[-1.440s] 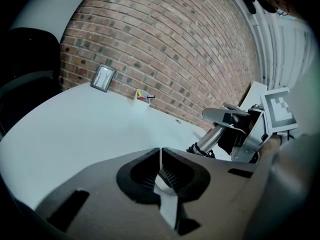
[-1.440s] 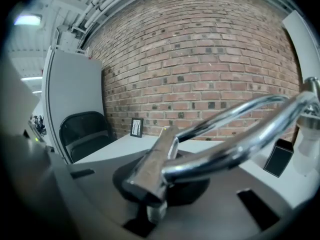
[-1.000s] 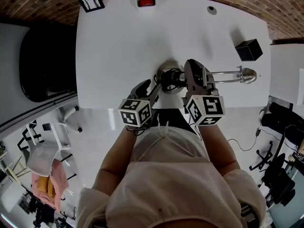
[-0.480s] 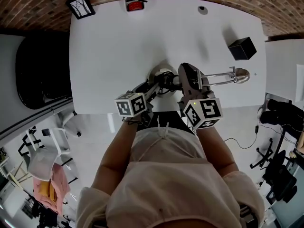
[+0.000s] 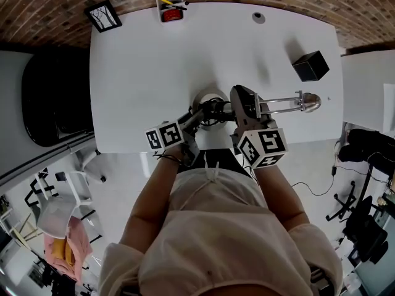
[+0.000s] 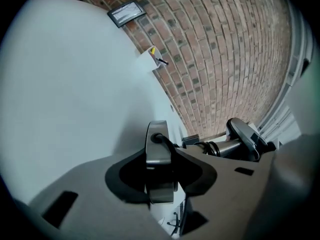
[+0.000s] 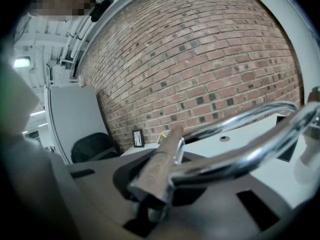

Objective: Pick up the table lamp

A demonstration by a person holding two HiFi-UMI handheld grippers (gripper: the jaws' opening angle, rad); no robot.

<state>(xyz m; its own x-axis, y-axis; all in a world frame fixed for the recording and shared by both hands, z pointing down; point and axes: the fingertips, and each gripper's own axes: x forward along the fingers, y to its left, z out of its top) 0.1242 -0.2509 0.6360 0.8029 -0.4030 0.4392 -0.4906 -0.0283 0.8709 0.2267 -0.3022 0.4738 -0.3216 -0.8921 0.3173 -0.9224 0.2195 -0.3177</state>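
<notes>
The table lamp stands near the front edge of the white table (image 5: 142,60). Its round metal base (image 5: 208,98) carries a chrome arm (image 5: 281,103) that runs right to the lamp head (image 5: 310,101). My left gripper (image 5: 196,113) reaches the base from the front left; its jaws are closing, and in the left gripper view the base disc (image 6: 160,154) sits edge-on between the pads, touching both. My right gripper (image 5: 244,101) is shut on the lamp's stem (image 7: 161,166), where the chrome arm (image 7: 240,149) bends away to the right.
A black cube (image 5: 310,65) sits on the table at the right. At the back edge are a pen holder (image 5: 171,6) and a small picture frame (image 5: 103,15), with a brick wall behind. A black chair (image 5: 55,97) stands left of the table.
My left gripper has moved in toward the lamp base and rolled, and its jaws now stand around the disc. The right gripper has stayed on the stem.
</notes>
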